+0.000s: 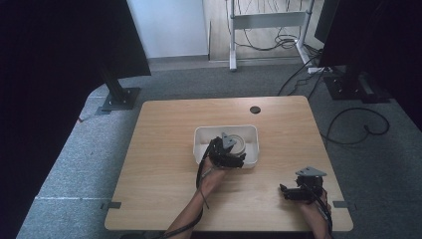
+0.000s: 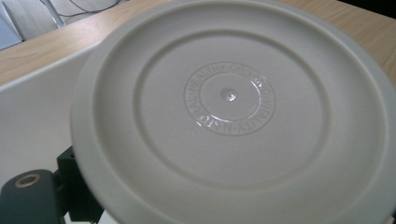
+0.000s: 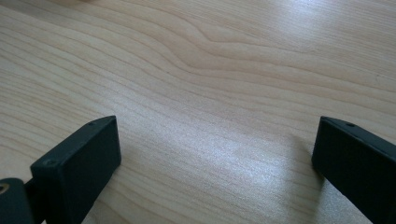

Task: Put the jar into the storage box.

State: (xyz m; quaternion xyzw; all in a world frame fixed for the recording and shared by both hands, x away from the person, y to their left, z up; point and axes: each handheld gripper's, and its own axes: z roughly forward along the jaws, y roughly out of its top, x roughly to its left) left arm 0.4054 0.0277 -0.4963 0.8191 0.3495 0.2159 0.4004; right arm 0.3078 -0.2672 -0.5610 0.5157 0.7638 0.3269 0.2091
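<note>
A white rectangular tub (image 1: 201, 137) stands at the middle of the wooden table (image 1: 164, 164). A round white lid (image 1: 241, 143) with embossed lettering lies in it. My left gripper (image 1: 233, 155) hovers over the tub's near edge, right at the lid. In the left gripper view the lid (image 2: 233, 121) is very close and covers most of the jaws; one black finger (image 2: 77, 186) pokes out under its lower left rim. My right gripper (image 1: 284, 191) rests near the table's front right corner. Its jaws (image 3: 215, 154) stand wide apart over bare wood with nothing between them.
A dark round cable hole (image 1: 255, 109) sits near the table's far edge. Black stands (image 1: 119, 94) and loose cables (image 1: 358, 124) are on the grey floor beyond the table. Bare wood surrounds the tub on all sides.
</note>
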